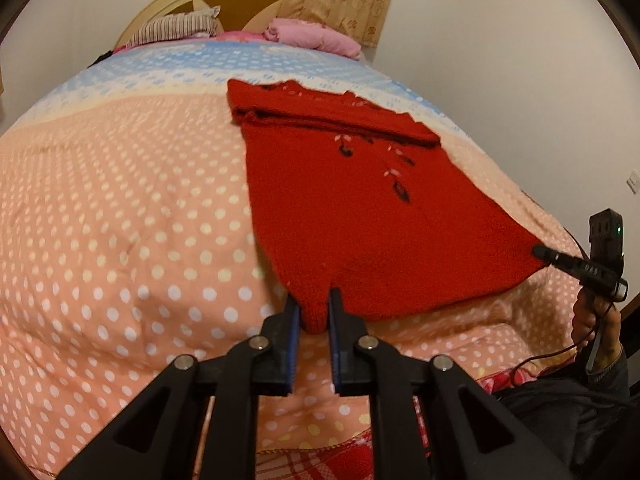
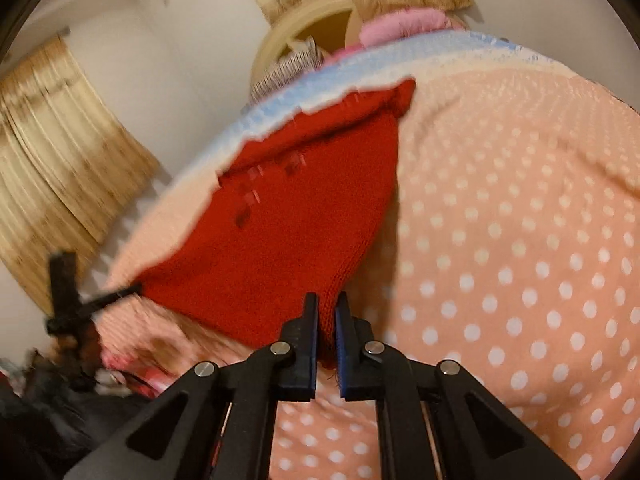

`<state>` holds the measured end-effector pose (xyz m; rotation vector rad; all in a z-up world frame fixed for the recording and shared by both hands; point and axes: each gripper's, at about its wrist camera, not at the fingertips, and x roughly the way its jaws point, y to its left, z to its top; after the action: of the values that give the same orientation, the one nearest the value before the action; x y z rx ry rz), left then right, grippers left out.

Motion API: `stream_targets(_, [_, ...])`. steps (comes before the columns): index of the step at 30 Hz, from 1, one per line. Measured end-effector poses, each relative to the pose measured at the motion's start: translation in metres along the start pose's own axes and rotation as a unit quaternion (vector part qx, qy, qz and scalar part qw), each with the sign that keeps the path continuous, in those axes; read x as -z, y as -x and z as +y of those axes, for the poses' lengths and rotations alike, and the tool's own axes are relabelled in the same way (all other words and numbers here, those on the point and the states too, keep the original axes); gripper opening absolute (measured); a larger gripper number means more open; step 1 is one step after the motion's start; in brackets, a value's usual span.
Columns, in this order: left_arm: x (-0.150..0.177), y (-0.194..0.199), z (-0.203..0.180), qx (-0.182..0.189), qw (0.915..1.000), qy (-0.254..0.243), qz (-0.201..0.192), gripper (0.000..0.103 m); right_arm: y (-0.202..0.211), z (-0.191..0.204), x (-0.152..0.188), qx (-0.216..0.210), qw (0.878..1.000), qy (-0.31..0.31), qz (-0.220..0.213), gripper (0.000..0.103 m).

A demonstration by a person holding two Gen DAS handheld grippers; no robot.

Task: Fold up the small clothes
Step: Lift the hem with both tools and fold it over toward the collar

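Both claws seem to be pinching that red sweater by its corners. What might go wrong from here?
Two risks, as I judge it:
1. Each claw, left and right, holds only a small bit of the red sweater's hem, so the knit might slip out when lifted.
2. The sleeves are only laid across the top; a quick lift may shake them loose on the polka-dot bedspread.

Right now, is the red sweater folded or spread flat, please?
Partly folded: the red sweater has its sleeves laid across the top, with the body spread on the bedspread.
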<state>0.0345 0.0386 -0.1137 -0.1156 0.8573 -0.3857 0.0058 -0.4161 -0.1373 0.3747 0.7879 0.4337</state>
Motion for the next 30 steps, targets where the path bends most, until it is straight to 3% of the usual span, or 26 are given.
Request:
stream_targets(6, [-0.027,0.008,0.003,0.014,0.9993,0.005,-0.035,0.013,0.02,0.006,-0.027,-0.029,0.998,-0.011,-0.049,0.007])
stream_targets(14, [-0.066,0.01,0.009,0.037,0.9962,0.026,-0.075,0.013,0.03,0.017,-0.071,-0.029,0.996,0.003,-0.089,0.007])
stream_targets(30, [-0.155,-0.002,0.025,0.026,0.9902,0.03,-0.134,0.013,0.012,0.037,-0.179,-0.021,0.99,0.018,-0.14,0.006])
